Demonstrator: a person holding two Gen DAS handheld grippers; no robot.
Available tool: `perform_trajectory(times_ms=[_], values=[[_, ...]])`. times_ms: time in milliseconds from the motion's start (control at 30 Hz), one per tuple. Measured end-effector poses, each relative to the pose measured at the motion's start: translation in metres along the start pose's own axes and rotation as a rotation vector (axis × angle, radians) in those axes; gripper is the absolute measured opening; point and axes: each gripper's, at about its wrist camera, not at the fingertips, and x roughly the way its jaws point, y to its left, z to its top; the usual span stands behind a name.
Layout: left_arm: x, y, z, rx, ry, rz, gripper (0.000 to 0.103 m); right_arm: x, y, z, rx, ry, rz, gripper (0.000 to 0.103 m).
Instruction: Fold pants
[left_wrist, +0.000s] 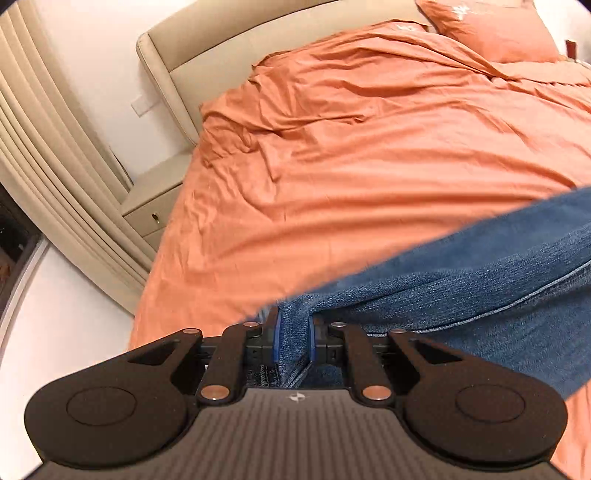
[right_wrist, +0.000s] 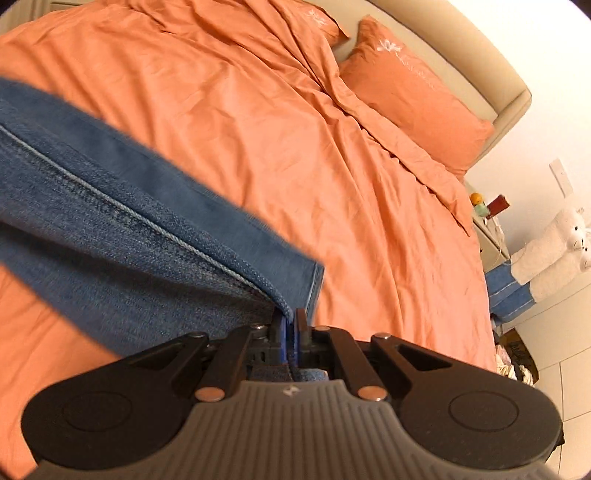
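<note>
Blue denim pants (left_wrist: 480, 280) hang stretched above an orange bed. In the left wrist view my left gripper (left_wrist: 293, 332) is shut on a bunched edge of the denim, which runs off to the right. In the right wrist view my right gripper (right_wrist: 291, 328) is shut on the pants (right_wrist: 122, 236) near a stitched seam and hem, and the cloth runs off to the left. The pants are held taut between both grippers, above the bedcover. The middle of the pants is out of view.
The orange duvet (left_wrist: 369, 155) covers the bed, with an orange pillow (right_wrist: 413, 92) by the beige headboard (left_wrist: 207, 55). A beige nightstand (left_wrist: 155, 206) and curtain (left_wrist: 55, 166) stand left. A white plush toy (right_wrist: 554, 243) and small items lie right of the bed.
</note>
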Motion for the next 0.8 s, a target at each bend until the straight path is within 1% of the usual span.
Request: perform_trajectory(times_ms=[100, 233, 400, 500, 533, 567, 600, 633, 667, 700, 733, 800], values=[[0.035, -0.005, 0.023, -0.006, 0.015, 0.004, 0.015, 0.041, -0.005, 0.029, 0.012, 0.036, -0.002, 0.000], [0.087, -0.017, 0.043, 0.002, 0.067, 0.011, 0.015, 0.102, -0.003, 0.059, 0.024, 0.081, -0.001, 0.000], [0.149, -0.029, 0.046, 0.017, 0.139, -0.004, 0.016, 0.176, 0.013, 0.074, 0.007, 0.156, 0.009, 0.000], [0.176, -0.036, 0.045, 0.026, 0.177, -0.032, 0.018, 0.206, 0.022, 0.075, -0.010, 0.200, 0.007, 0.000], [0.181, -0.038, 0.043, 0.038, 0.184, -0.037, 0.027, 0.213, 0.024, 0.075, -0.012, 0.215, 0.012, 0.000], [0.186, -0.039, 0.042, 0.054, 0.187, -0.040, 0.029, 0.219, 0.026, 0.074, -0.015, 0.226, 0.016, 0.000], [0.189, -0.039, 0.041, 0.064, 0.184, -0.046, 0.034, 0.224, 0.029, 0.074, -0.020, 0.231, 0.018, 0.000], [0.191, -0.038, 0.040, 0.062, 0.186, -0.053, 0.044, 0.227, 0.032, 0.074, -0.027, 0.234, 0.017, 0.000], [0.190, -0.034, 0.040, 0.056, 0.186, -0.061, 0.050, 0.229, 0.034, 0.074, -0.032, 0.236, 0.016, 0.000], [0.188, -0.029, 0.041, 0.051, 0.177, -0.070, 0.064, 0.230, 0.036, 0.073, -0.037, 0.236, 0.013, 0.000], [0.185, -0.024, 0.042, 0.045, 0.167, -0.081, 0.073, 0.230, 0.037, 0.073, -0.041, 0.236, 0.011, 0.000], [0.174, -0.009, 0.044, 0.023, 0.144, -0.125, 0.074, 0.230, 0.038, 0.073, -0.045, 0.237, 0.004, 0.000]])
